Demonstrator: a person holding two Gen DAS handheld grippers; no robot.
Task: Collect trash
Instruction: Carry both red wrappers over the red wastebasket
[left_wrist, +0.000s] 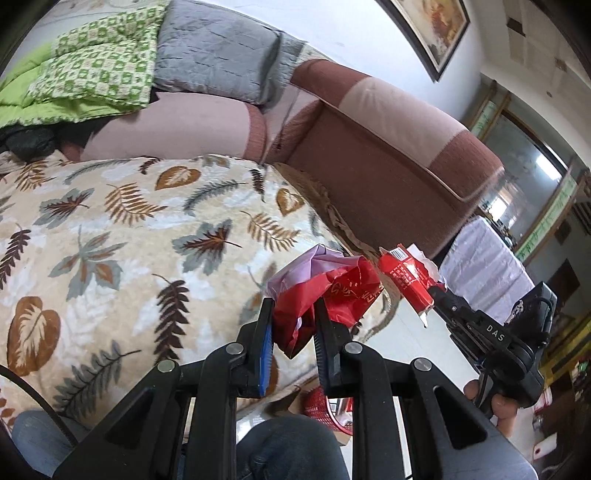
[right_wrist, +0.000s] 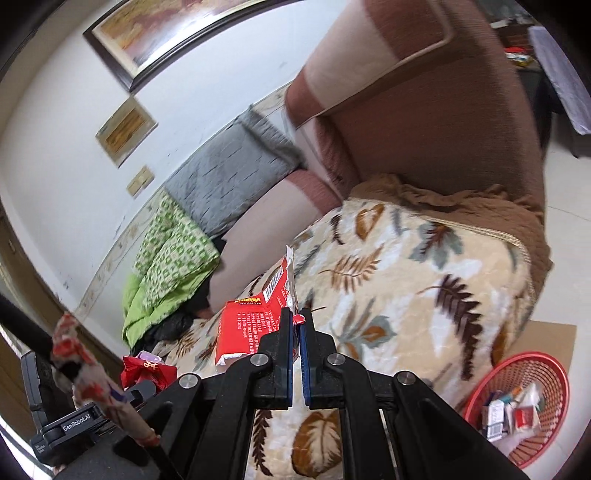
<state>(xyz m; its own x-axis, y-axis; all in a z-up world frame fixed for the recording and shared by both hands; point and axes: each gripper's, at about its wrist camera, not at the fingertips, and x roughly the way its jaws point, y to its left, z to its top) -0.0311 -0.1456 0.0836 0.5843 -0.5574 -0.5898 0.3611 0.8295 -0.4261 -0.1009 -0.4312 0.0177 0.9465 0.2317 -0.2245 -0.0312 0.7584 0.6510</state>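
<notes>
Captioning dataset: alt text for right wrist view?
Right tool shut on a red snack wrapper, held above a leaf-print blanket on a sofa; a red basket holding trash sits on the floor, lower right.

Fleecy leaf-print blanket (left_wrist: 122, 236), glossy red crinkled wrapper (right_wrist: 255, 321), ribbed cloth sofa (left_wrist: 388, 173), red plastic mesh basket (right_wrist: 546, 373)

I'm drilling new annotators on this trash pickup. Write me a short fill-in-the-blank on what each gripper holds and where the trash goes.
1. The left gripper is shut on a crumpled red ____.
2. The right gripper pinches a red wrapper printed with a ____.
3. Collected trash lies in the red ____ on the floor.
4. The sofa seat is covered by a blanket patterned with ____.

Missing: bag; barcode; basket; leaves
</notes>
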